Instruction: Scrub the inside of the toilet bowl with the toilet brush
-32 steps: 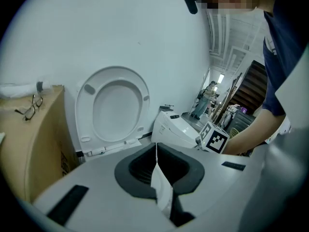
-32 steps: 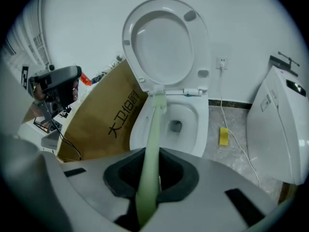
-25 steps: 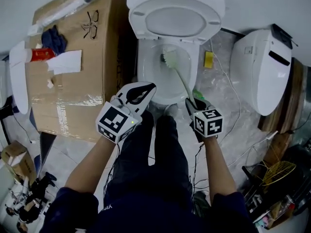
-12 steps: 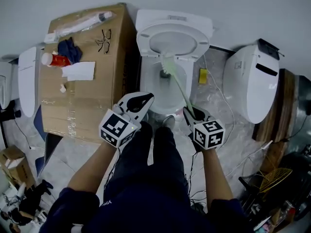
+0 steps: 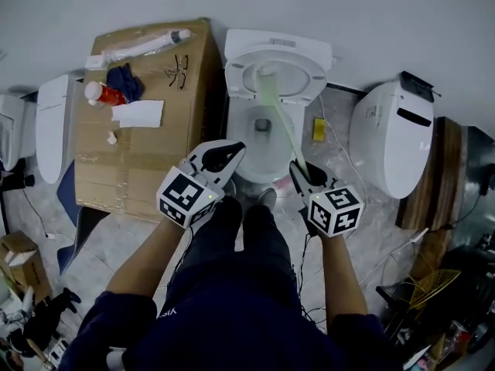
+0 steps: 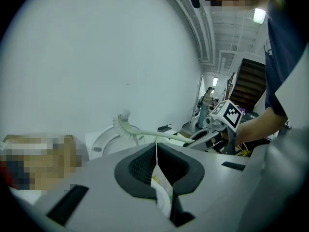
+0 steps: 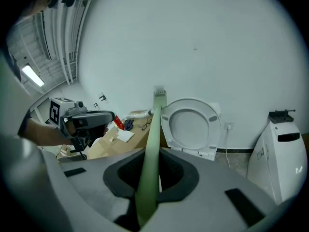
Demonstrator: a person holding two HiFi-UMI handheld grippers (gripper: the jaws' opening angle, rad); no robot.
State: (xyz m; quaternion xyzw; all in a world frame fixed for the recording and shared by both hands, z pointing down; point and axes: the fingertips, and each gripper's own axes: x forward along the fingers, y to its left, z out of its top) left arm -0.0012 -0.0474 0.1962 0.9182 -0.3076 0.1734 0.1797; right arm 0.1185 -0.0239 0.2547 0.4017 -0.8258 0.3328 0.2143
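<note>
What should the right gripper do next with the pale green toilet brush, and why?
Probably tip the pale green toilet brush downward so its head dips into the white toilet bowl. The right gripper is shut on the handle, but the bristle head is up by the raised white seat, above the bowl, so nothing inside is being scrubbed.

In the head view the toilet brush (image 5: 283, 126) is blurred to a pale green streak. Its bristles against the raised seat (image 5: 309, 68) cannot be made out, and its handle end is hidden inside the right gripper (image 5: 297, 168). The left gripper (image 5: 237, 147) and the person's legs (image 5: 247, 238) cover the front rim of the toilet bowl (image 5: 237, 130). In the right gripper view the bowl is hidden behind the gripper's own body, and the second toilet (image 7: 282, 153) is cut off at the right edge. In the left gripper view, the pale patch below the meeting jaws is too unclear to name.
</note>
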